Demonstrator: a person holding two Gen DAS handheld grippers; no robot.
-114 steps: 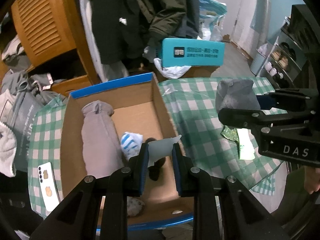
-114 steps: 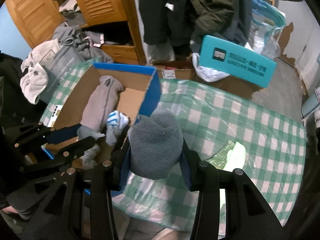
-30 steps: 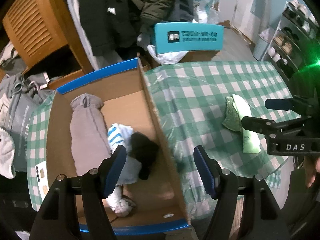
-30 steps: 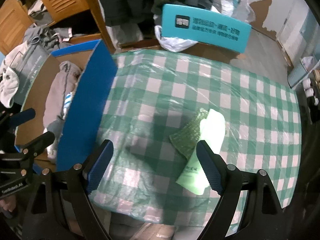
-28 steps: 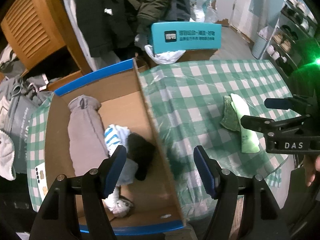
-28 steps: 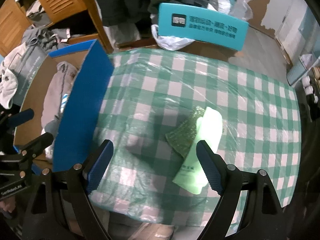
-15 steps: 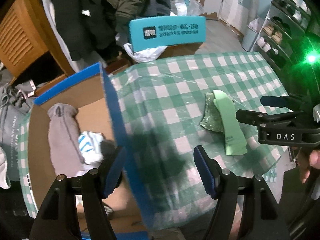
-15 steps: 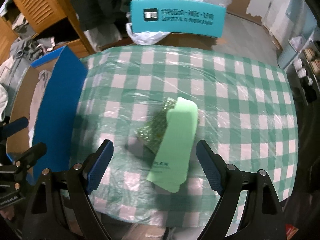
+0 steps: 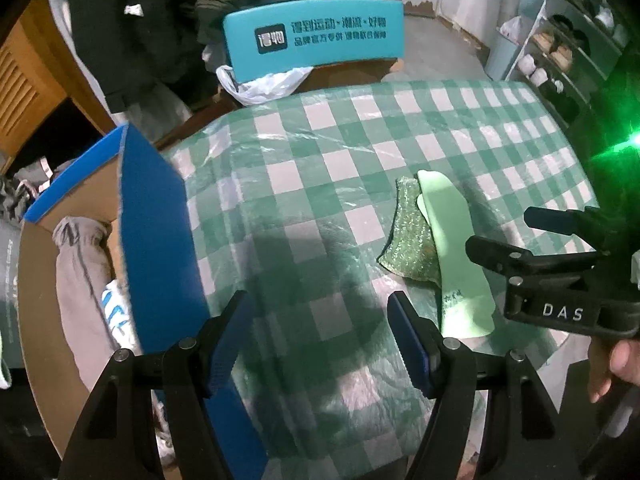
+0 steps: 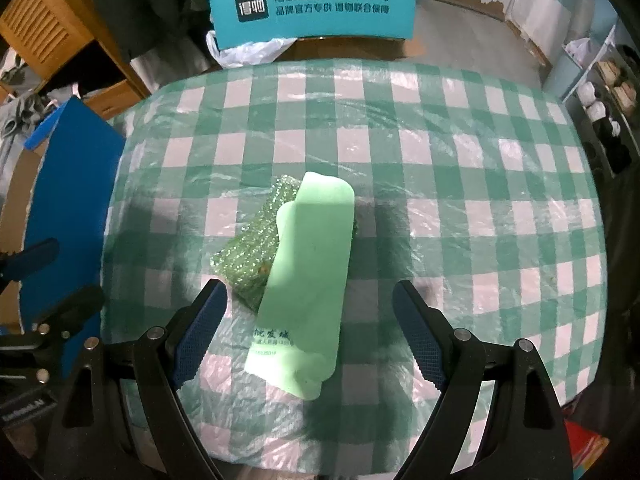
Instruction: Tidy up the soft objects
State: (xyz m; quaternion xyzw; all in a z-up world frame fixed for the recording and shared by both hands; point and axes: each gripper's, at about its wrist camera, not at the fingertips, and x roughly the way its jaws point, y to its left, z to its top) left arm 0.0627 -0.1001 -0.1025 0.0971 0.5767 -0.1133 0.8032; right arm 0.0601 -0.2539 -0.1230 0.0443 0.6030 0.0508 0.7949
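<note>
A light green folded cloth (image 10: 308, 276) lies on the checked table, partly over a sparkly dark green cloth (image 10: 252, 256). Both show in the left wrist view, the light cloth (image 9: 452, 248) and the sparkly one (image 9: 408, 240). My right gripper (image 10: 310, 324) is open and empty, its jaws either side of the near end of the light green cloth. My left gripper (image 9: 320, 332) is open and empty over bare tablecloth, next to the blue-walled cardboard box (image 9: 156, 232). The box holds a grey garment (image 9: 76, 264) and a blue-striped white item (image 9: 114, 312).
A teal chair back (image 10: 312, 4) stands at the table's far edge with a white plastic bag (image 10: 244, 50) below it. A wooden wardrobe (image 10: 48, 28) with dark coats is at the back left. Shelves (image 9: 568, 48) stand at the right. The table edge (image 10: 592, 184) curves away on the right.
Both grippers have swung right, away from the box and over the table. The green cloths now sit between the right jaws. Earlier the right gripper held a grey hat; it is gone from the jaws.
</note>
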